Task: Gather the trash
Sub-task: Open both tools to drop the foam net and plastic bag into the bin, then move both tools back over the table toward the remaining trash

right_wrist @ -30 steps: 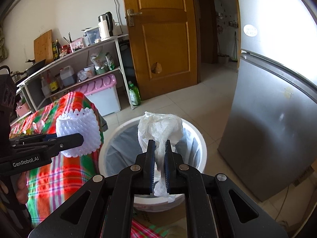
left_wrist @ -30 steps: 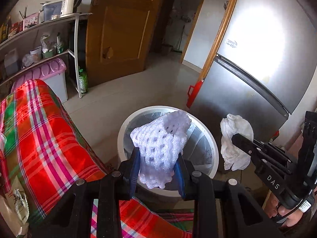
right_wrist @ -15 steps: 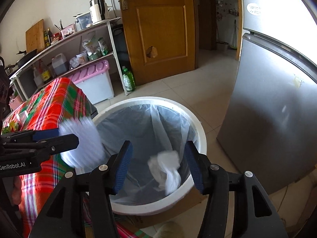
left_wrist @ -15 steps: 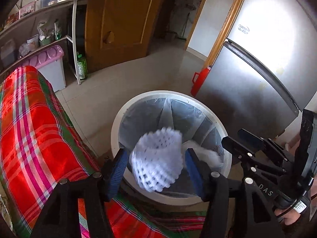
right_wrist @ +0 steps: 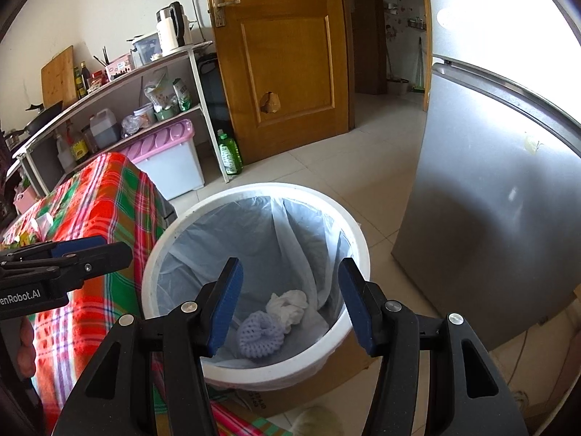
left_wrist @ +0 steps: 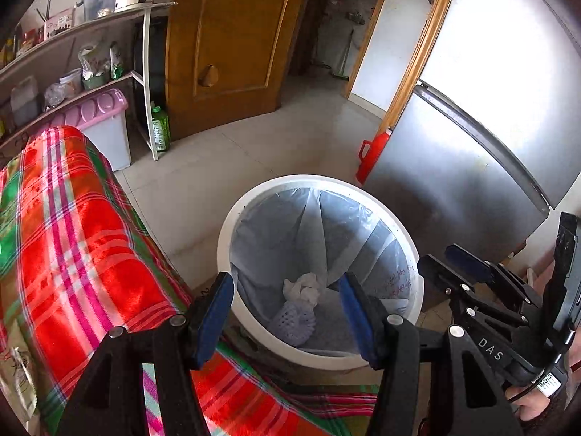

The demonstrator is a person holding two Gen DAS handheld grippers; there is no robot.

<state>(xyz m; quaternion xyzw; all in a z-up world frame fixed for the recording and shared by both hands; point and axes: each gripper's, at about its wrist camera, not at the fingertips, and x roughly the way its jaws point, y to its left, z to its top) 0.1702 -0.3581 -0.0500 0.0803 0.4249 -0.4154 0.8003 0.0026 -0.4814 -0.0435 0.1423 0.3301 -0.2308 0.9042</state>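
Left gripper (left_wrist: 285, 312): we hold it over the bin with its blue pads spread wide and nothing between them.
Right gripper (right_wrist: 288, 303): we hold it beside the left one, pads likewise wide apart and gripping nothing.
Bin (right_wrist: 357, 232): white, round, lined with a pale bag, standing on the floor between the plaid-covered table (left_wrist: 72, 239) and the fridge (right_wrist: 490, 218).
Foam net (right_wrist: 259, 332): lies at the bottom of the bin.
Crumpled tissue (right_wrist: 287, 307): lies in the bin too, touching the net.

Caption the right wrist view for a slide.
Right gripper open above the lined white bin, where a foam net and crumpled tissue lie at the bottom.
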